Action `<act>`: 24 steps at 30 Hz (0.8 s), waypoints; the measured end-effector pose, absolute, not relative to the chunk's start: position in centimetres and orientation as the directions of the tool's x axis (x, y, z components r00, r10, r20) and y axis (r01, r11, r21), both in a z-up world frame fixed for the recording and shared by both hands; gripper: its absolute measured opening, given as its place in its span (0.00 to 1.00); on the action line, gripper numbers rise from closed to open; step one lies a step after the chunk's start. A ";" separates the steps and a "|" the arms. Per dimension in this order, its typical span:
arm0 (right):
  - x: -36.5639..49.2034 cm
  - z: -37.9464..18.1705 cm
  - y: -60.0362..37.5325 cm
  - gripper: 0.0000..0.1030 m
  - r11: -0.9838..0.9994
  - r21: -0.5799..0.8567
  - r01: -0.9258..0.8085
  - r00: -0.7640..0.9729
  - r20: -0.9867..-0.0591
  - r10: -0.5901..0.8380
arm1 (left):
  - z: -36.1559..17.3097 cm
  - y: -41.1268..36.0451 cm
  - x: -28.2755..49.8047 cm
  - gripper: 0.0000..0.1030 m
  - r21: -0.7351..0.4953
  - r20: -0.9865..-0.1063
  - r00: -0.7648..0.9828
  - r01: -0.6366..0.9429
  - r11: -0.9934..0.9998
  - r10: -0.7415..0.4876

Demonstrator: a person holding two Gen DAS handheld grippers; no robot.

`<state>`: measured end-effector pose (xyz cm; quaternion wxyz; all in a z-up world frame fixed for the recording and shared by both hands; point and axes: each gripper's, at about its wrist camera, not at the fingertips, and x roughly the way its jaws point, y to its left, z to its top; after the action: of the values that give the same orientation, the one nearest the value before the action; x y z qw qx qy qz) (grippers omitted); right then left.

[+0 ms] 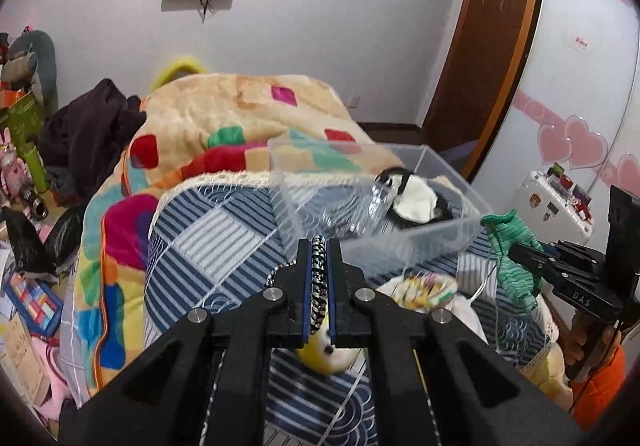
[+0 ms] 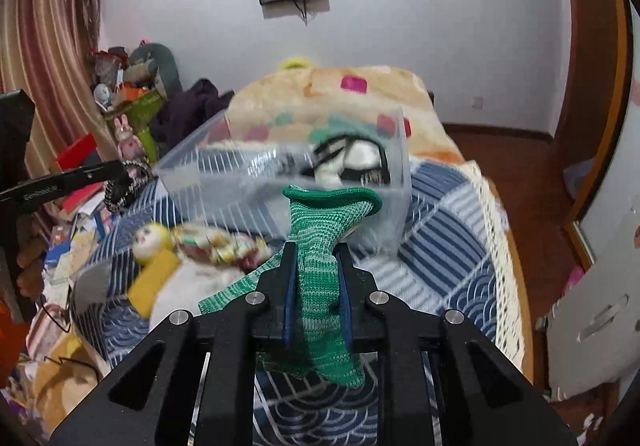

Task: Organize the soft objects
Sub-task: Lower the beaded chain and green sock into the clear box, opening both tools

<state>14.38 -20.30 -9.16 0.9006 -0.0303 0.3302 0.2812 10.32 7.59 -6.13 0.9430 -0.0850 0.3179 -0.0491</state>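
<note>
Soft things are in both claws: the left claw [image 1: 319,246] is clamped on a black-and-white braided band [image 1: 319,278], and the right claw [image 2: 318,252] is clamped on a green knitted sock [image 2: 320,246] whose cuff stands up past the fingertips while its foot hangs below them. Just ahead of both claws is one clear plastic box [image 2: 224,182], raised and tilted above the bed, near the sock's cuff. Inside it lies one black-and-white cloth item [image 1: 414,200], bunched against the far right corner; what kind of item it is cannot be told. Below the box, on the blue striped quilt [image 1: 224,238], lie one small doll [image 2: 150,240] with a pale face and yellow hair and one floral cloth bundle [image 2: 220,246] touching it. Farther back a patchwork blanket [image 1: 224,114] covers the bed, with a dark garment [image 1: 92,130] heaped at its left
</note>
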 end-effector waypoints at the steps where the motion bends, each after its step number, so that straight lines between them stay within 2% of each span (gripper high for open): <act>1: 14.6 -8.7 -20.1 0.15 0.838 0.130 -0.530 0.630 -0.601 0.492 | -5.9 7.4 10.5 0.05 -0.191 -0.586 0.797 0.043 0.981 -0.149; 9: 16.4 -7.6 -18.8 0.15 0.820 0.157 -0.551 0.636 -0.556 0.534 | -4.8 6.3 12.5 0.05 -0.191 -0.557 0.812 0.077 0.979 -0.172; 13: 17.6 -7.6 -17.8 0.15 0.813 0.170 -0.557 0.628 -0.555 0.546 | -5.1 6.0 14.4 0.05 -0.228 -0.563 0.798 0.099 0.969 -0.215; 20: 20.4 -8.2 -16.5 0.15 0.809 0.220 -0.545 0.594 -0.580 0.557 | -6.5 5.0 17.4 0.05 -0.221 -0.594 0.774 0.104 0.970 -0.219; 24: 21.4 -8.7 -15.4 0.15 0.819 0.197 -0.538 0.582 -0.616 0.530 | -7.7 4.2 18.5 0.05 -0.211 -0.620 0.754 0.106 0.972 -0.217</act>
<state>21.42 -15.44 -8.71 0.8894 -0.0058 0.3446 0.3004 18.52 4.23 -7.68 0.9330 -0.0814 0.3395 -0.0867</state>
